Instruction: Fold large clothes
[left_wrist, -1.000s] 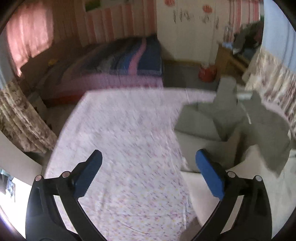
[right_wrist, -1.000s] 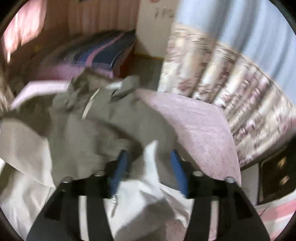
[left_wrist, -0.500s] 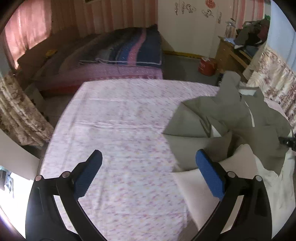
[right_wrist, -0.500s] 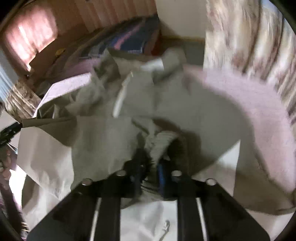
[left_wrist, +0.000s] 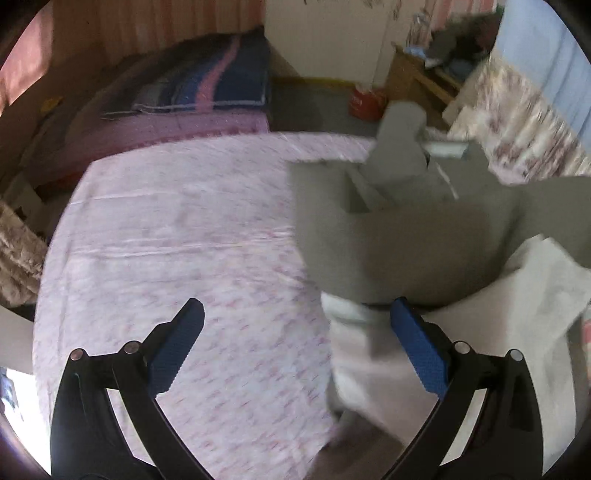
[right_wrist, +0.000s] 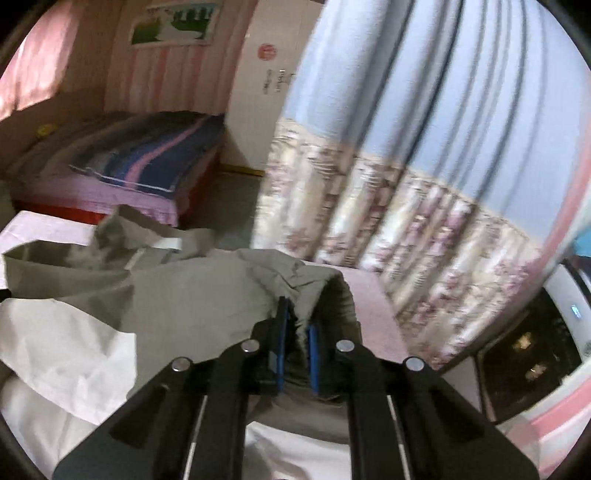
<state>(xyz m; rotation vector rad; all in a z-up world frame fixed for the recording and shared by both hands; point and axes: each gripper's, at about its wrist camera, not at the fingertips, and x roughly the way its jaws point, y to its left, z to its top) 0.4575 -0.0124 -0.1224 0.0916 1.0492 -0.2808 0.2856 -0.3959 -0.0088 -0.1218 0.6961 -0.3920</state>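
Note:
A large grey garment with a pale lining (left_wrist: 399, 236) lies rumpled on the right side of a pink-patterned bed sheet (left_wrist: 192, 236). My left gripper (left_wrist: 295, 314) is open above the sheet, its right finger (left_wrist: 417, 343) at the garment's near edge, nothing between the pads. In the right wrist view my right gripper (right_wrist: 295, 328) is shut on a bunched fold of the grey garment (right_wrist: 207, 284), lifted off the bed. The pale lining (right_wrist: 62, 347) hangs at lower left.
A second bed with a dark striped blanket (left_wrist: 199, 85) stands beyond the sheet. A red container (left_wrist: 364, 103) sits on the floor near a wooden desk (left_wrist: 417, 77). Flowered and blue curtains (right_wrist: 424, 155) hang at the right.
My right gripper closed on a fold of the grey garment and raised it. My left gripper drew nearer to the garment's edge, still open.

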